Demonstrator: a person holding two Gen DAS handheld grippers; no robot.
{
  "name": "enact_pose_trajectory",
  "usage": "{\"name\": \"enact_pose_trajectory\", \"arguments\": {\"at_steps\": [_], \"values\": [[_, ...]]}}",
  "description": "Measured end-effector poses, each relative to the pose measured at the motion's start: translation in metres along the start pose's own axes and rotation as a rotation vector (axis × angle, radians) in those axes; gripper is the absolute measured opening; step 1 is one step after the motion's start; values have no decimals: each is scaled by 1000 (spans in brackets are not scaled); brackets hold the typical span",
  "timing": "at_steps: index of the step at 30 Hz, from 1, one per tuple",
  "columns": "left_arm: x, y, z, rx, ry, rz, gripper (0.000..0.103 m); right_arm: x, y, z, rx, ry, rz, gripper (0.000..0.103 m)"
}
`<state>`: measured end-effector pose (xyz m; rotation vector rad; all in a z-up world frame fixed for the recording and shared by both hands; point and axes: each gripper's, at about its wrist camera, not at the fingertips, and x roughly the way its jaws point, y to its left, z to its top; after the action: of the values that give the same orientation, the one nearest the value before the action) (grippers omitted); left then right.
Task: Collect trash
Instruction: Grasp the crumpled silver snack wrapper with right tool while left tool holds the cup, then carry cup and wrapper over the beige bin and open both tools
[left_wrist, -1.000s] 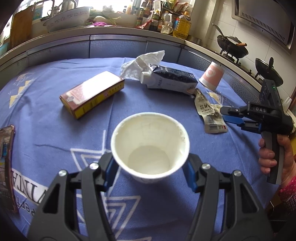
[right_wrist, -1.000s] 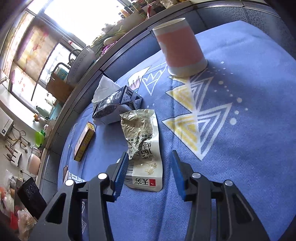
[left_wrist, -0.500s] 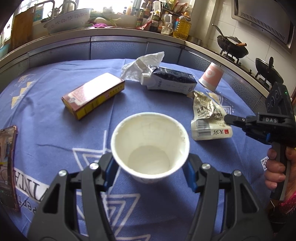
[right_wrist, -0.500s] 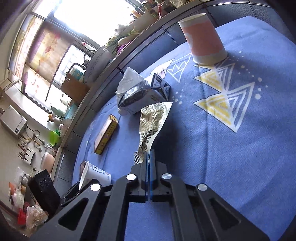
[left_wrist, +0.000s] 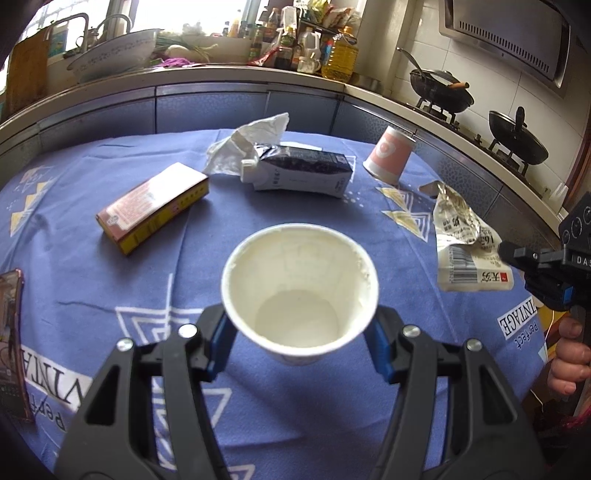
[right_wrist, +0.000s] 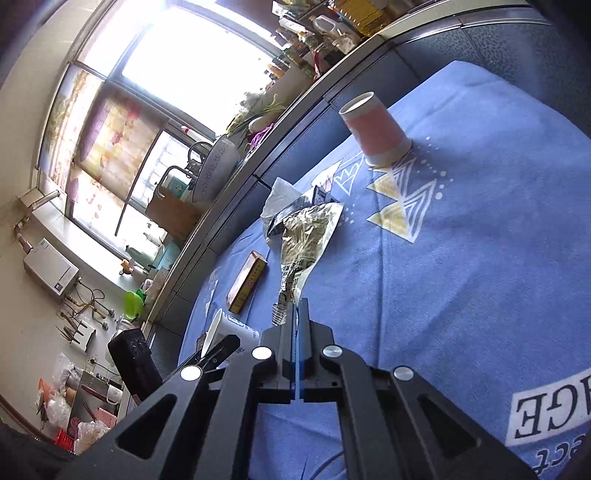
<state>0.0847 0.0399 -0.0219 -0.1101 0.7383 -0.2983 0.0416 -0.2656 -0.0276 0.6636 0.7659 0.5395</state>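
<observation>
Nearest us, our left gripper is clamped on the white cup, mouth up, both pads pressed to its wall. Right of the cup, our right gripper has its jaws pinched together on the bottom edge of the crumpled foil wrapper, which hangs above the blue tablecloth.

Beyond the cup lie the yellow box, the dark carton with white paper behind it, and the upturned pink cup.

We judge the wrapper could slip free, since only a thin edge is caught, or its loose end could snag the cup's rim on the way in.

A second ago the wrapper lay flat between open jaws; since then they have shut on it and it has come up off the cloth.
</observation>
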Motion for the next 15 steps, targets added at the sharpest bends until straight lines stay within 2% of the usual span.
{"name": "enact_pose_trajectory", "arguments": {"at_steps": [8, 15], "values": [[13, -44, 14, 82, 15, -55, 59, -35, -33, 2, 61, -75, -24, 1], [37, -117, 37, 209, 31, -141, 59, -90, -72, 7, 111, -201, -59, 1]]}}
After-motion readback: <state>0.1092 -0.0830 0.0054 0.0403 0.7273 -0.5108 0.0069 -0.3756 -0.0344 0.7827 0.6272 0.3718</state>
